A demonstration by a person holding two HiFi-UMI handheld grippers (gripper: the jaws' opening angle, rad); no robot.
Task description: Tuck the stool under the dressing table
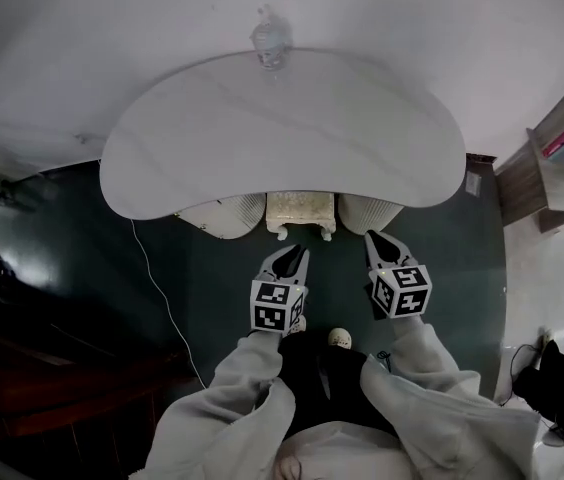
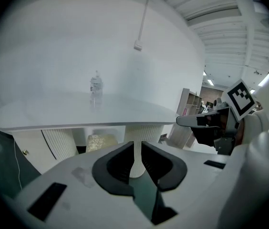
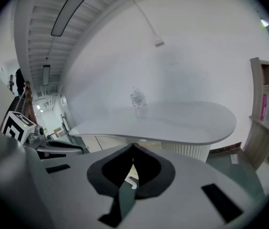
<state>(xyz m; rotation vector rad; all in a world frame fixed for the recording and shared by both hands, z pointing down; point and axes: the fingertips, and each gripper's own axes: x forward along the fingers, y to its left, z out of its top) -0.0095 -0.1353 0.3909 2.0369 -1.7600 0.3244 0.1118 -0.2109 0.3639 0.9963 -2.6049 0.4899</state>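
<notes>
The cream cushioned stool stands tucked between the two fluted pedestals under the white kidney-shaped dressing table. Both grippers hang in the air in front of it, clear of the stool. My left gripper points at the stool from the near left. Its jaws stand a narrow slit apart with nothing between them. My right gripper is at the near right, its fingertips touching and holding nothing. In the left gripper view the stool shows under the tabletop.
A clear water bottle stands at the table's far edge by the wall. Fluted pedestals flank the stool. A white cable trails over the dark floor at left. A wooden shelf stands at right, dark furniture at left.
</notes>
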